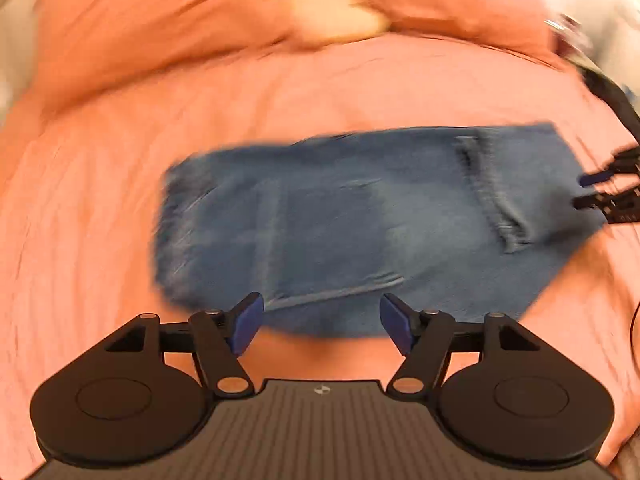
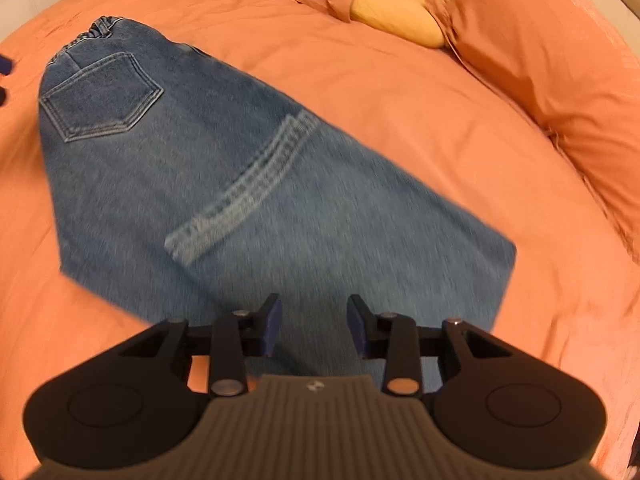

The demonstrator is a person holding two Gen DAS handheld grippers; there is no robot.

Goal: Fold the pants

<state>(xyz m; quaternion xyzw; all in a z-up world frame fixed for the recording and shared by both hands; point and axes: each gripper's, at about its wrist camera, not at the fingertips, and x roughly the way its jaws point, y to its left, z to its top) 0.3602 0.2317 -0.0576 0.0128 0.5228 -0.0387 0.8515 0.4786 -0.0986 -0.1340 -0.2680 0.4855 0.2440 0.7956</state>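
From my left wrist camera, my left tongs (image 1: 322,326) stand wide apart with nothing between the two blue pads (image 1: 245,328). They hover over the bed (image 1: 100,200), just short of the near edge of one pair of blue jeans (image 1: 360,232). The jeans lie flat on the salmon-orange sheet, already doubled over so a hem band crosses the denim towards the right side. At the far right edge of this view my right tongs (image 1: 588,190) reach in over the end of the jeans; their two tips sit a little apart, and I cannot tell whether they touch the cloth. Beyond the jeans I count two orange pillows (image 1: 152,28) at the head of the bed, with one pale yellow cushion (image 1: 340,16) between them. The whole view is smeared with motion blur.

From my right wrist camera, my right tongs (image 2: 314,328) are parted, empty, and hang over the near end of the jeans (image 2: 248,184). The denim stretches away to the upper left, where I see one back pocket (image 2: 102,96) and the elasticated waistband (image 2: 94,32). One light stitched hem band (image 2: 244,188) lies diagonally across the middle. At the left edge, two dark tips of my left tongs (image 2: 3,76) just show. Again two orange pillows (image 2: 560,60) flank one yellow cushion (image 2: 396,12).
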